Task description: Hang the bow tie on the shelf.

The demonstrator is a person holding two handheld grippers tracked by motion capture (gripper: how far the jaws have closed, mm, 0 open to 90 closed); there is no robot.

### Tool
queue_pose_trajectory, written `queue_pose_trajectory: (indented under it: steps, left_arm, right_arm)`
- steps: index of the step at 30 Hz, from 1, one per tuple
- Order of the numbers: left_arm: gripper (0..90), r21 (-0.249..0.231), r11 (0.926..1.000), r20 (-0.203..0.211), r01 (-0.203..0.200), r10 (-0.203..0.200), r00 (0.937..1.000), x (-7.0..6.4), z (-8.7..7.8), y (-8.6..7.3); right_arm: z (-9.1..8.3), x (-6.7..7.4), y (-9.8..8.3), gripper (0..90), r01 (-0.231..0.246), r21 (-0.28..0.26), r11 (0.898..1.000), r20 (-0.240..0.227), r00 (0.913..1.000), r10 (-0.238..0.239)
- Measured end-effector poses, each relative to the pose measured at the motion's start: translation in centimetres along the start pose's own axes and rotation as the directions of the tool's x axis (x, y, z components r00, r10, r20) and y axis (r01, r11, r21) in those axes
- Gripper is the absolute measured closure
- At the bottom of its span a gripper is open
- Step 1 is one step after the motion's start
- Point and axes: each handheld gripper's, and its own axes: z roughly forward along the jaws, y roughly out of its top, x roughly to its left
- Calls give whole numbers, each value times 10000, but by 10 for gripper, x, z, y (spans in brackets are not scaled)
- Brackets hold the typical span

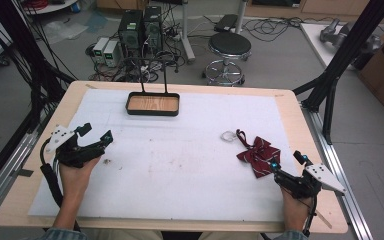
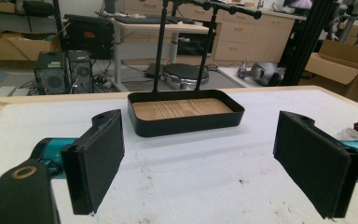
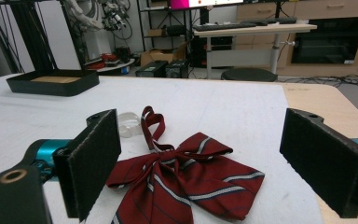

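Worktop (image 1: 40, 200), covered by a white mat (image 1: 180, 170)

Bow tie (image 1: 258, 155): dark red with pale stripes, lying flat on the mat toward the right edge of the worktop, its strap looped toward a small clear ring (image 1: 228, 135) just beside it. Not yet gripped.

Tray (image 1: 152, 104): black, wood-lined, with an upright black rack (image 1: 153, 75) rising from it, near the far edge of the worktop. Nothing lies in it.

Right tool (image 1: 286, 168): near the right front corner, jaws wide apart, holding nothing; the bow tie lies just ahead between them in the right gripper view.

Left tool (image 1: 96, 135): near the left edge, jaws wide apart, holding nothing, facing the tray.

Progress, as judged: at the very start; the grasp of the bow tie and any move toward the tray remain
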Motion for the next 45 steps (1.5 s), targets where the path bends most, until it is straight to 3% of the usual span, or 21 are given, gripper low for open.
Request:
queue_pose_trajectory:
  steps: [34,39,45]
  left_arm:
    - [169,-34,10000,175,70,-69,9998,0,-4,3]
    - [169,11,10000,228,16,-16,9997,0,-3,3]
    - [170,-173,9998,219,114,-110,9997,1,-6,6]
  right_arm:
    - [1,0,0,113,68,77,9999,156,9999,-69]
    - [2,0,3,116,-125,-13,9999,193,9997,125]
    - [13,10,10,150,-277,169,9995,134,9995,275]
